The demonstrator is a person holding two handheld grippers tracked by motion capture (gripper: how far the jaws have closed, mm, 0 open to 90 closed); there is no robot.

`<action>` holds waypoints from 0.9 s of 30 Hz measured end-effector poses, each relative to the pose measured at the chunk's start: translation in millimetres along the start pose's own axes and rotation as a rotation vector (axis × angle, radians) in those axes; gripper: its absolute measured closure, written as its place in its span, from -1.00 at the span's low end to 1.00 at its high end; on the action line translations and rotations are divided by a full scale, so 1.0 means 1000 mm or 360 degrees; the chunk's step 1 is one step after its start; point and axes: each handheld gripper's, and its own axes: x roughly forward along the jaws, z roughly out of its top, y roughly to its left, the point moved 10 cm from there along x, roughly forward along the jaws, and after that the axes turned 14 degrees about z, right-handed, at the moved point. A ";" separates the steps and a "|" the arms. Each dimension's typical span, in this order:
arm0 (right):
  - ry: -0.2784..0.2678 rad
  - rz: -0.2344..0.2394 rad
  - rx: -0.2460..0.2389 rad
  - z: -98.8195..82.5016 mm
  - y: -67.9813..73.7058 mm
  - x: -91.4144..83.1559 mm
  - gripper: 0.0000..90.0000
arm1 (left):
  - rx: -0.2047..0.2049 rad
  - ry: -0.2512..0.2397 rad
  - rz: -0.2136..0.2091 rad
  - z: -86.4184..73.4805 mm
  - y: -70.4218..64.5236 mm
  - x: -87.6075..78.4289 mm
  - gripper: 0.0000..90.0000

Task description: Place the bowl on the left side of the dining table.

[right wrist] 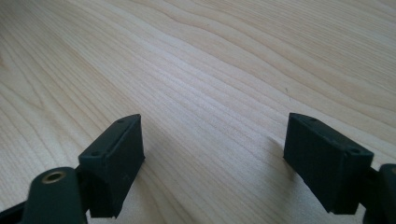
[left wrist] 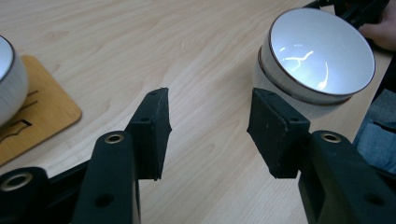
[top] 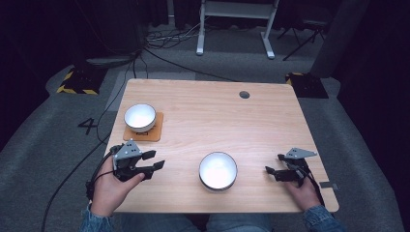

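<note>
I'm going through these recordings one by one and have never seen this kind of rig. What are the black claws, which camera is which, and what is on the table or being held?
There is no robot here: a person sits at a wooden table and holds a hand-operated two-jaw clamp in each hand. The high view looks down from above the person, with the left gripper at the left and the right gripper at the right. The other two pictures come from cameras riding on those grippers, looking along their black jaws.

On the table are two white bowls. The far bowl stands on a brown coaster. The near bowl stands on the bare wood between the grippers.

Nothing is held. Both pairs of jaws stand open with only tabletop between them. The left gripper view looks toward the near bowl, which lies just beyond its jaws.
</note>
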 end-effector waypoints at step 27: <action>0.0001 0.0003 -0.0002 0.000 0.000 0.000 -0.55 | 0.0184 0.0314 -0.0159 -0.058 -0.034 0.054 0.02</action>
